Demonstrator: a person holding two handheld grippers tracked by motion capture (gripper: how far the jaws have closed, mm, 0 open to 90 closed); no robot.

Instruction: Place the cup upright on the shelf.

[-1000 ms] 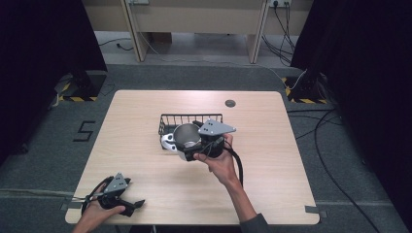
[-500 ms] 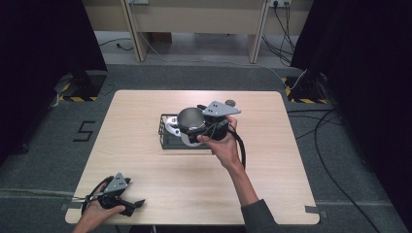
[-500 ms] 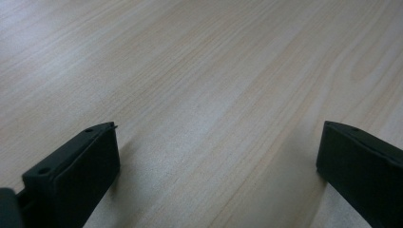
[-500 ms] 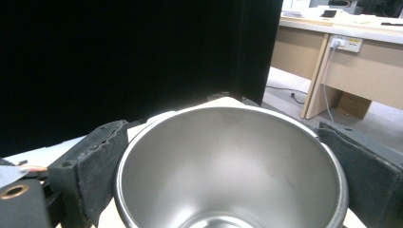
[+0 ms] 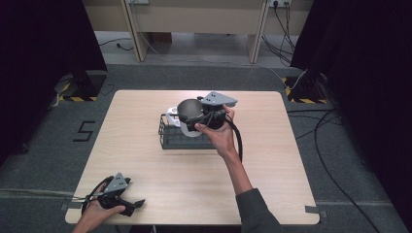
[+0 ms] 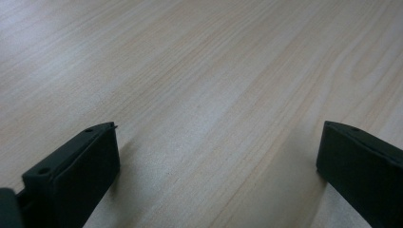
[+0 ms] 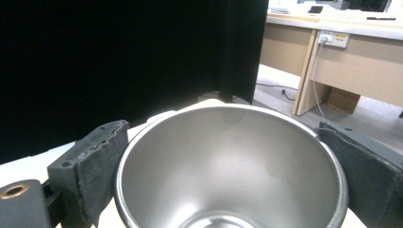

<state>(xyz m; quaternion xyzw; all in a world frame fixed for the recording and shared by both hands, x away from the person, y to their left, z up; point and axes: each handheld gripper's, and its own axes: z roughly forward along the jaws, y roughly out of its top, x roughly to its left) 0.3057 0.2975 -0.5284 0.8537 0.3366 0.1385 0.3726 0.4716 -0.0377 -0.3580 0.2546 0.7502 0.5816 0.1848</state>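
Metal bowl (image 7: 230,166) gripped above the wire basket (image 5: 180,138)
Right gripper (image 7: 228,171) clamps the bowl between both jaws; left gripper (image 6: 216,166) rests open, near left of table (image 5: 272,174).

Even overhead light, soft shadows, dark curtains, slight close-up blur.

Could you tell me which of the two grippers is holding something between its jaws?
The right gripper, clamped on the steel bowl; the left gripper is open over bare table.

bowl (image 5: 190,112) – above basket (image 5: 171,139) | basket – mid-table (image 5: 145,170)
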